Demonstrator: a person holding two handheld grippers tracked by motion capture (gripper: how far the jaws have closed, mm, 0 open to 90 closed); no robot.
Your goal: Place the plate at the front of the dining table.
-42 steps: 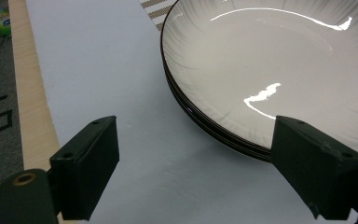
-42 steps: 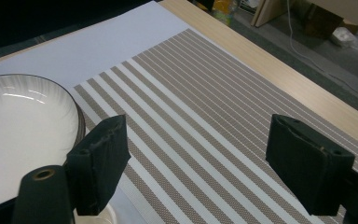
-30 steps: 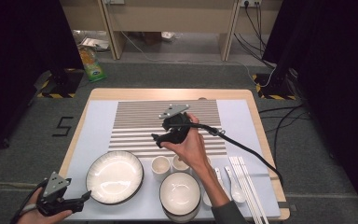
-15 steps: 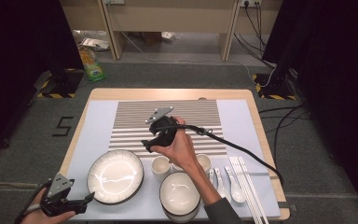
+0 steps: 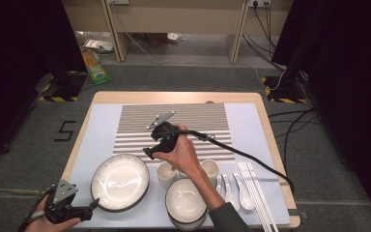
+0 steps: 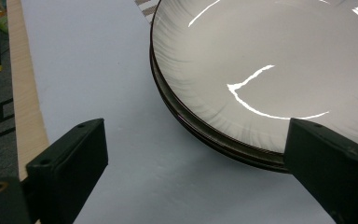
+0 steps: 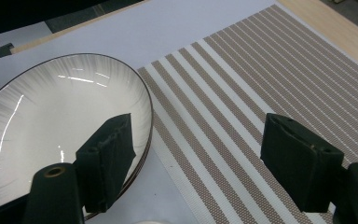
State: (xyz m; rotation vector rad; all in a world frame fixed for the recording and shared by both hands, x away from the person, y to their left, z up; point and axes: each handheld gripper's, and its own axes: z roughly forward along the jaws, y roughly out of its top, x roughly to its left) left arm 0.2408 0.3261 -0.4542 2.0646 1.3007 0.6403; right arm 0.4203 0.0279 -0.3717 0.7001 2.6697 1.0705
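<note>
White, dark-rimmed glossy ceramic plates (image 5: 120,181) lie stacked at the high view's lower left, ungrasped, with the left gripper (image 5: 92,206) gaping beside their rim and the right gripper (image 5: 148,153) hovering spread above, so lifting is probably yet to begin.

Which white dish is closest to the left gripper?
The big flat plate with the dark rim, just beside the left gripper. The bowl and cups sit farther right.
</note>
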